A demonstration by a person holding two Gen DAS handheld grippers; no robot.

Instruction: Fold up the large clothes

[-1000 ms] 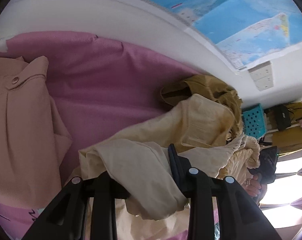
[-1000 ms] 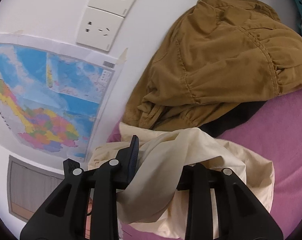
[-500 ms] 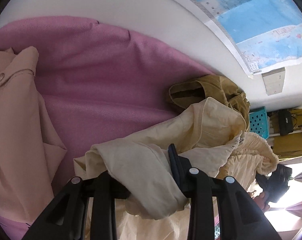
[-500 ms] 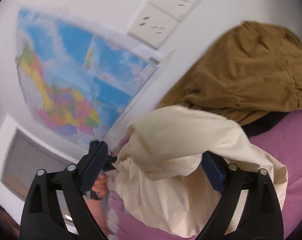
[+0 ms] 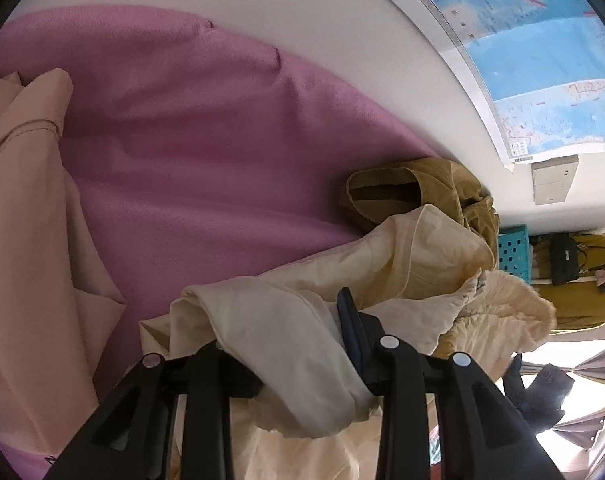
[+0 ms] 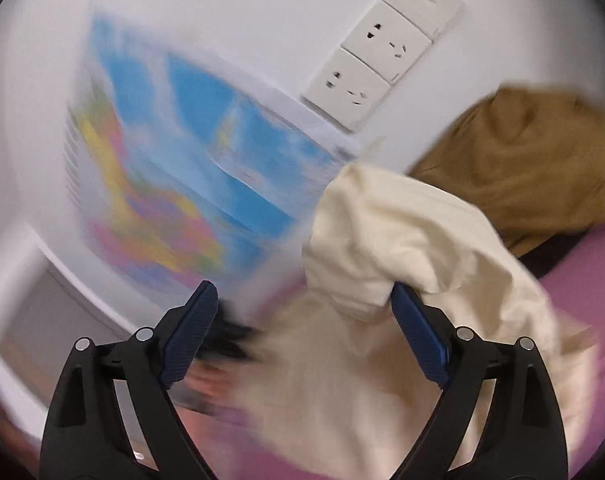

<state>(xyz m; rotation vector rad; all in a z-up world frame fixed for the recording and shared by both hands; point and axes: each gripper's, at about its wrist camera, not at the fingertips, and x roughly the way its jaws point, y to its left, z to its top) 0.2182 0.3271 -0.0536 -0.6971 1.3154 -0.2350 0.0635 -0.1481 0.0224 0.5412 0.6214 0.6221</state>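
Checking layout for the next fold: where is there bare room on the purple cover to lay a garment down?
The free patch is the purple cover between the pink shirt at the left, the wall and the brown garment. Crowded: the near right, where the cream garment bunches against the brown one.

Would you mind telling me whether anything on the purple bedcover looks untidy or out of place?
Yes. The cream garment is bunched, not flat, gripped by the left hand-held gripper. A brown garment lies crumpled in a heap against the wall. The peach shirt lies flatter on the purple bedcover.
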